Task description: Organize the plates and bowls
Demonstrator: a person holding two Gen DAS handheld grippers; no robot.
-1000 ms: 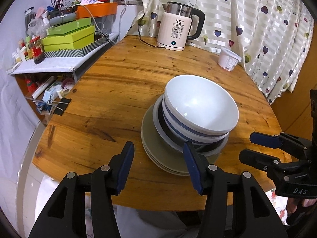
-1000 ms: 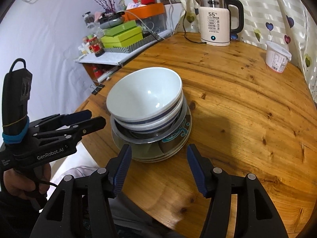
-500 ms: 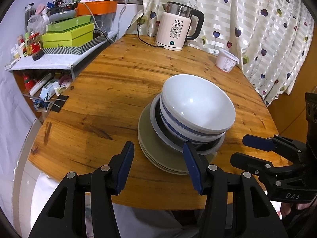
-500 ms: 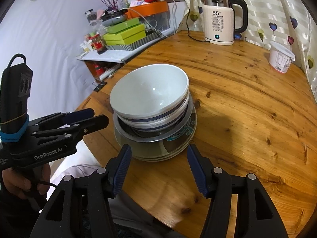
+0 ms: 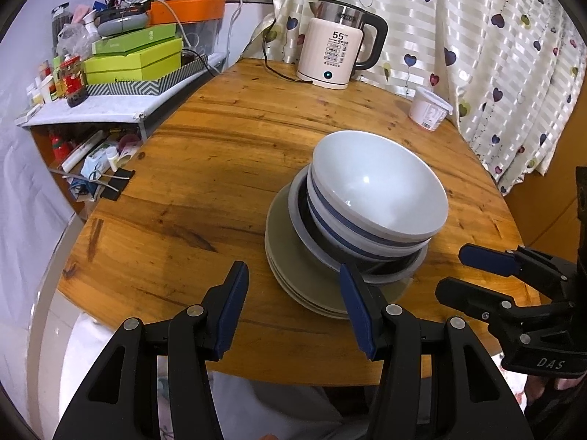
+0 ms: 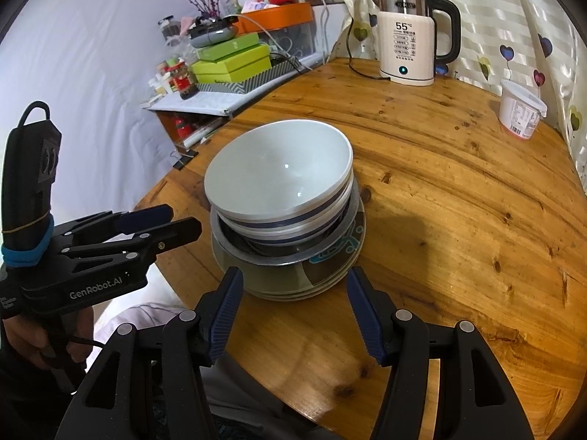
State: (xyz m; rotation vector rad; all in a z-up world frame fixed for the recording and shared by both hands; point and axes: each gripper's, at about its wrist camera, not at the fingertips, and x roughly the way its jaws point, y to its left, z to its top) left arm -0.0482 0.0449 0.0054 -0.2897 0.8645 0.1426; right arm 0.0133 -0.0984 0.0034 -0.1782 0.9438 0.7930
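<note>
A stack stands near the front edge of the round wooden table (image 5: 220,168): white bowls with blue bands (image 5: 378,190) (image 6: 279,179) sit in a metal bowl (image 6: 293,253), on several grey-green plates (image 5: 293,275) (image 6: 304,286). My left gripper (image 5: 293,308) is open and empty, just in front of the stack's left side. My right gripper (image 6: 293,311) is open and empty, just in front of the plates. Each gripper shows in the other's view: the right gripper (image 5: 462,271) at the right, the left gripper (image 6: 179,220) at the left.
A white electric kettle (image 5: 337,55) and a white tub (image 5: 429,110) stand at the table's far side by the curtain. A cluttered shelf with green boxes (image 5: 135,58) is at the left. The table edge is right under both grippers.
Both grippers have drawn back slightly and shifted; the stack sits a little farther from them. The stack itself has not moved, and both stay open.
</note>
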